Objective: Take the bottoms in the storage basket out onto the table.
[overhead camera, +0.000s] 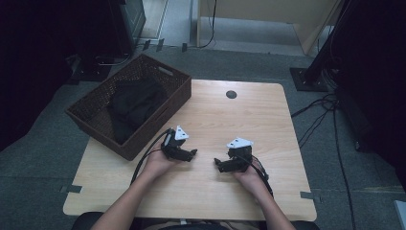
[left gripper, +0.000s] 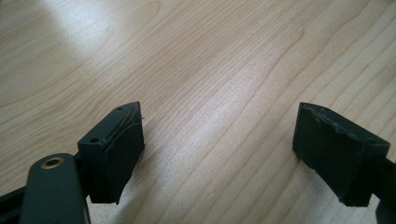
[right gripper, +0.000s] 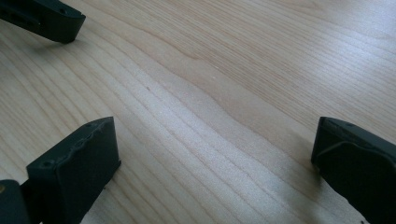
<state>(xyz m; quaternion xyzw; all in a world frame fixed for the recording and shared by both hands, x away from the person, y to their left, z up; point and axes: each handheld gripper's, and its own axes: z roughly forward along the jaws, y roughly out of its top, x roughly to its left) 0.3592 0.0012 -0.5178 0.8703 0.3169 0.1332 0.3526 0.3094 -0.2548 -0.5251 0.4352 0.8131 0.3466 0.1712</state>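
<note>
Two grippers rest low over the wooden counter (overhead camera: 210,187), the left gripper (overhead camera: 193,154) and right gripper (overhead camera: 218,164) pointing toward each other, near but apart. Both sets of jaws stand wide apart with bare wood between them. Beyond the left gripper sits one wicker basket (overhead camera: 143,139) holding one black cloth (overhead camera: 134,103).

Both claws — left (overhead camera: 194,153), right (overhead camera: 218,163) — gape empty, low over the bare table (overhead camera: 268,124).
</note>
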